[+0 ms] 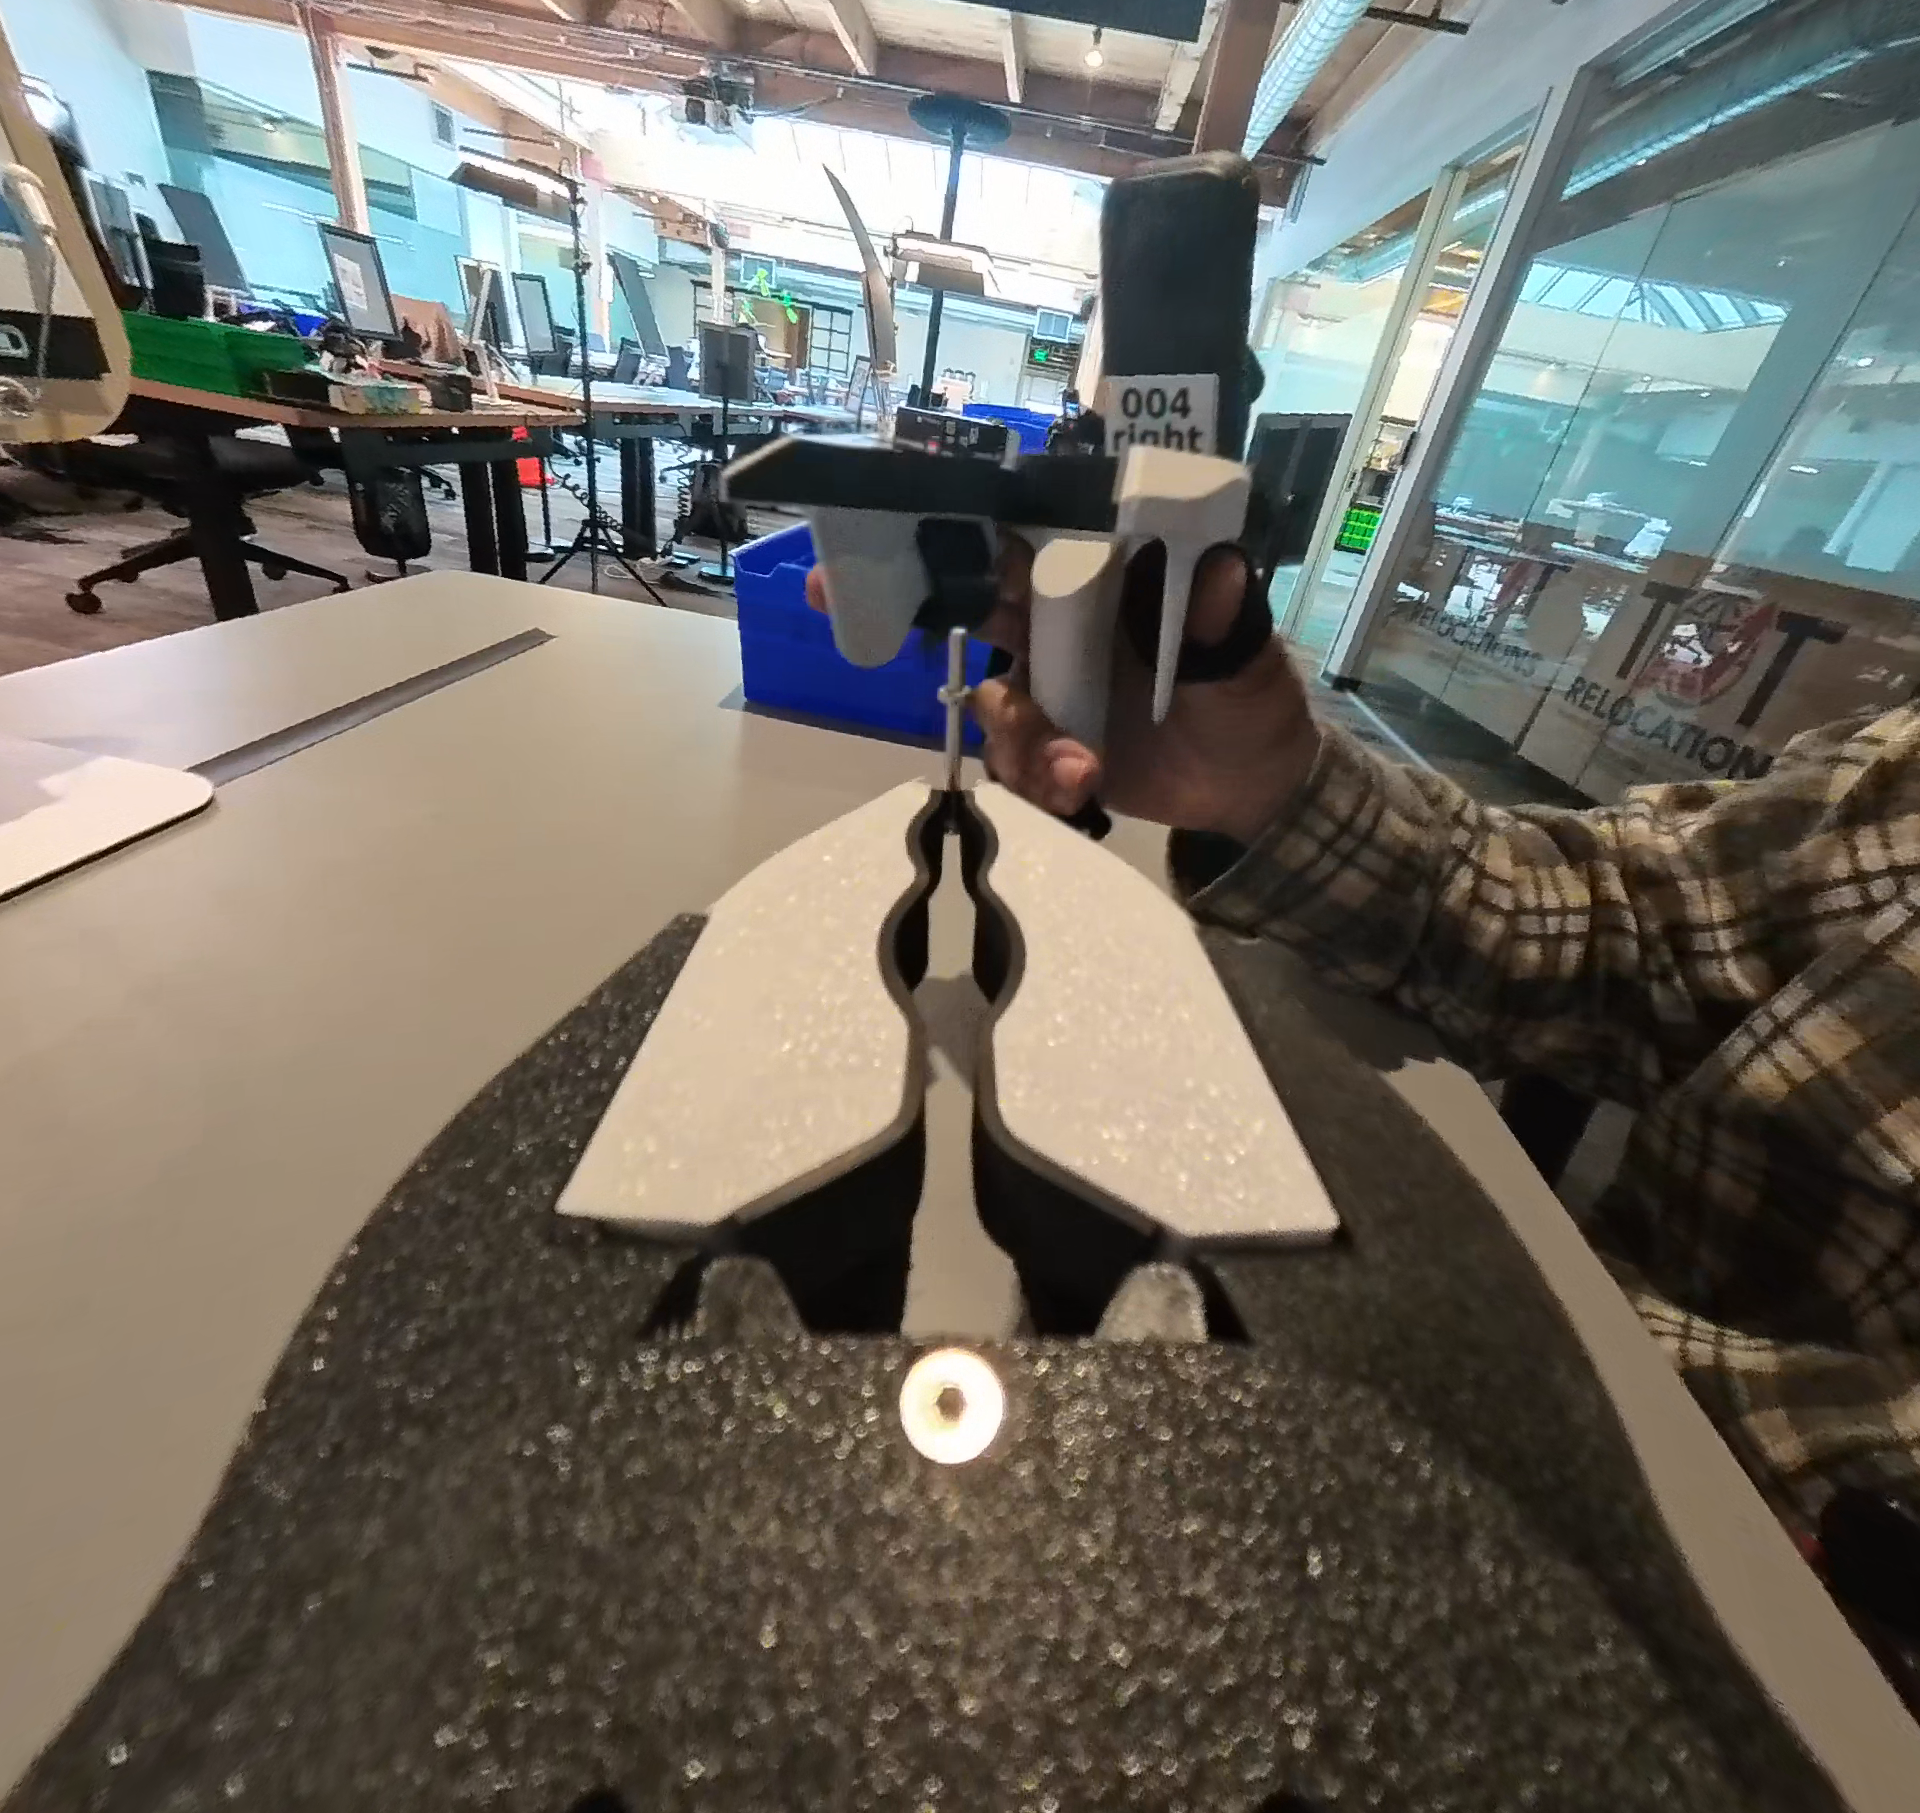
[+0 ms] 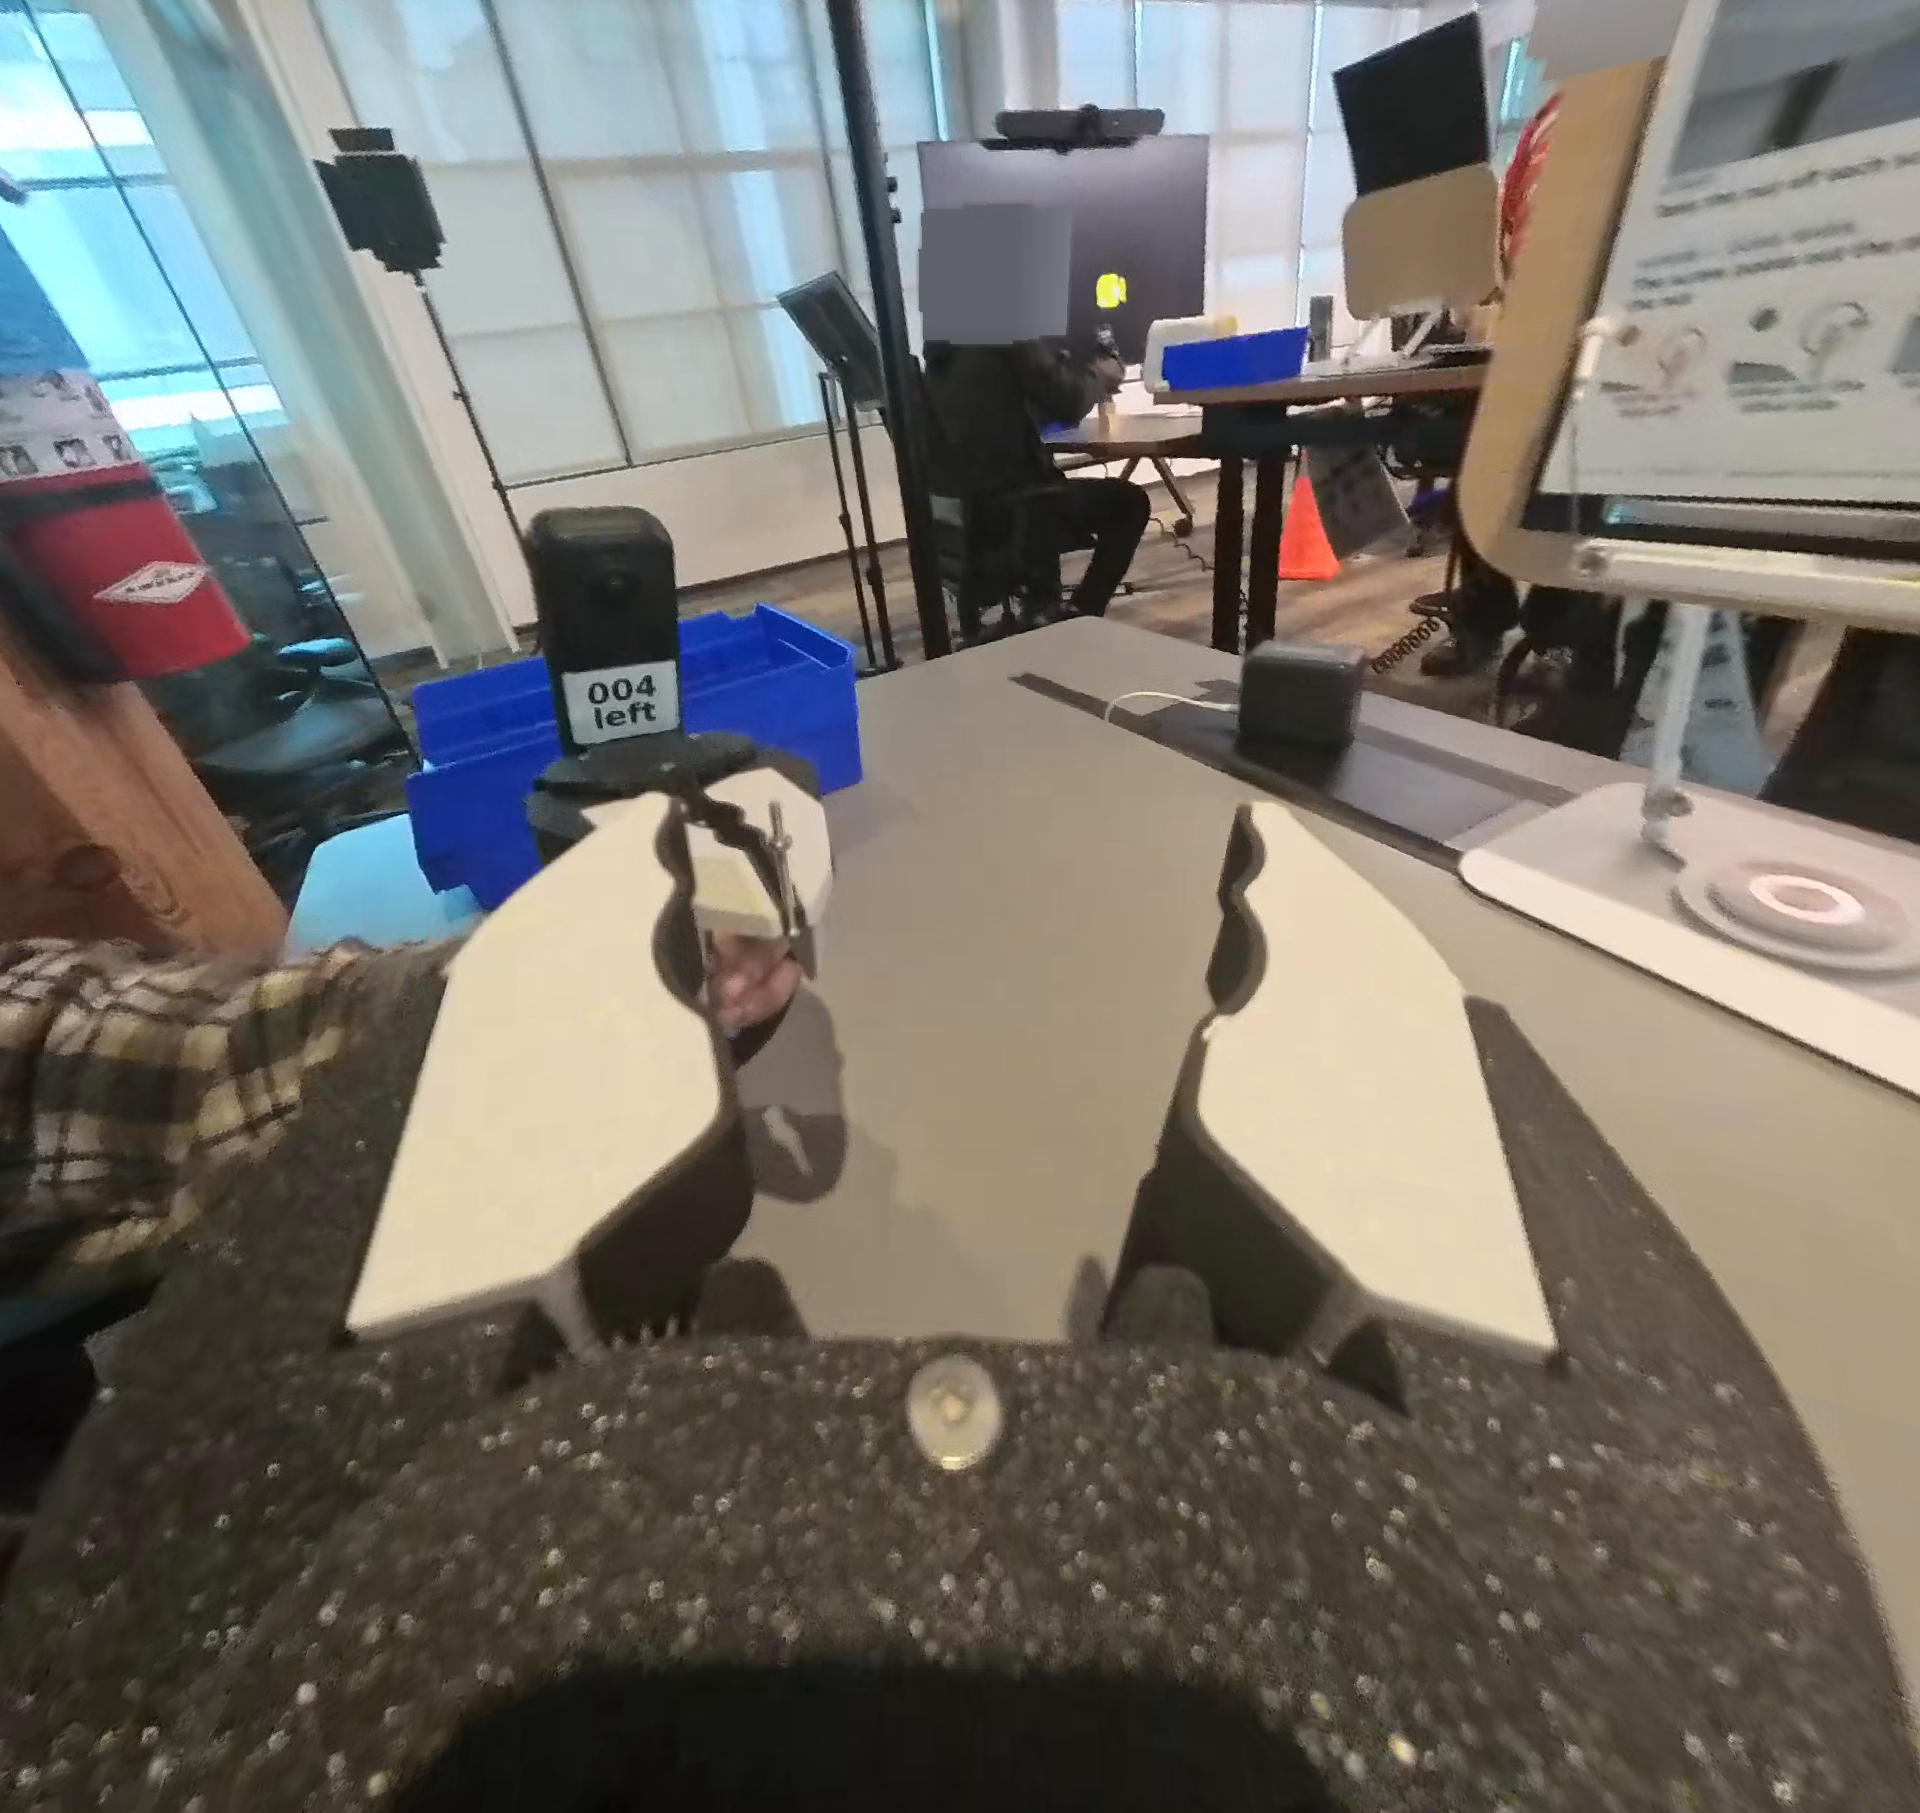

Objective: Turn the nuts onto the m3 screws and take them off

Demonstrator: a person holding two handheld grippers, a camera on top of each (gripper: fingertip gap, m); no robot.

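Observation:
In the left wrist view my left gripper [image 1: 951,813] is shut on the lower end of a thin silver M3 screw [image 1: 952,755]. The screw stands up from the fingertips, with a small nut [image 1: 950,698] partway up its shaft. The right gripper [image 1: 961,646] hangs just beyond it, jaws open, with the screw's top between its fingers. In the right wrist view my right gripper [image 2: 956,818] is wide open and empty. The screw [image 2: 787,880] and nut [image 2: 777,841] sit just inside its left finger [image 2: 582,1015], held by the left gripper [image 2: 774,916].
Both grippers hover over a grey table [image 1: 312,984]. A blue bin [image 2: 769,693] stands past the table's far edge. A screen on a white stand [image 2: 1662,828] and a small black box [image 2: 1299,693] are at the right. A plaid sleeve [image 1: 1610,984] reaches in. The grippers' ends are close to 7 cm from one another.

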